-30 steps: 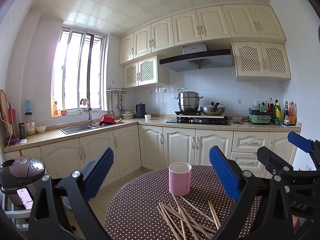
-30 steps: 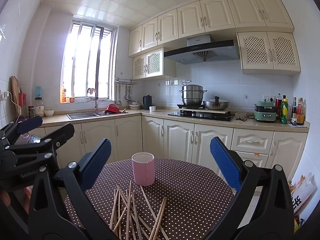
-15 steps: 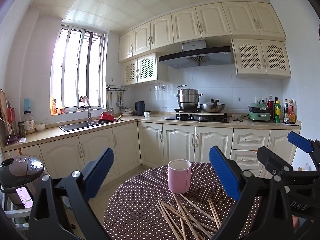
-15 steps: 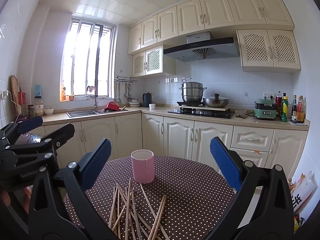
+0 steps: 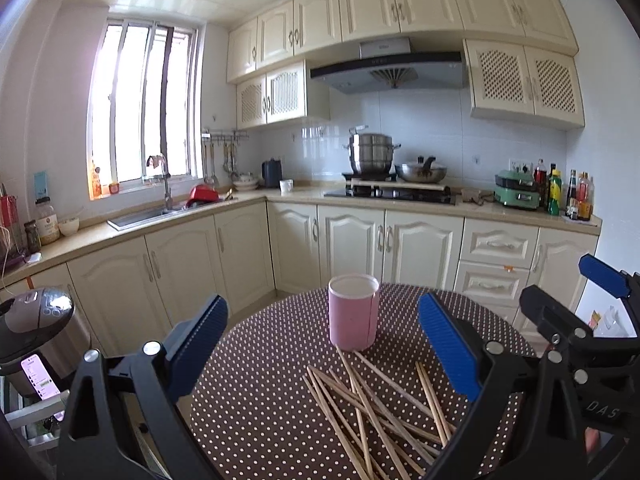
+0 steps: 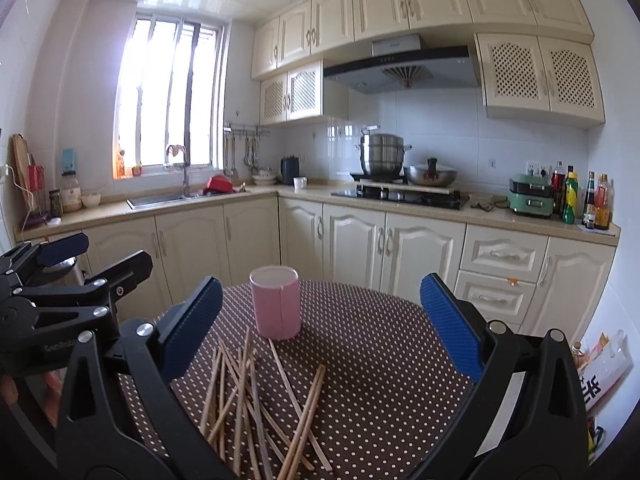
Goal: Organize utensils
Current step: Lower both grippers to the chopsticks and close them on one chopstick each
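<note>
Both jaws spread wide, holding nothing, above the dotted table.

Left gripper [image 5: 324, 356] and right gripper [image 6: 320, 328] hover side by side over the brown polka-dot table [image 6: 384, 360]; wooden chopsticks [image 6: 256, 396] lie scattered near, crossing one another, just in front of the upright pink cup [image 6: 276, 302].

Bright window [image 6: 172, 96] glare, soft focus, fisheye-bent edges.
</note>
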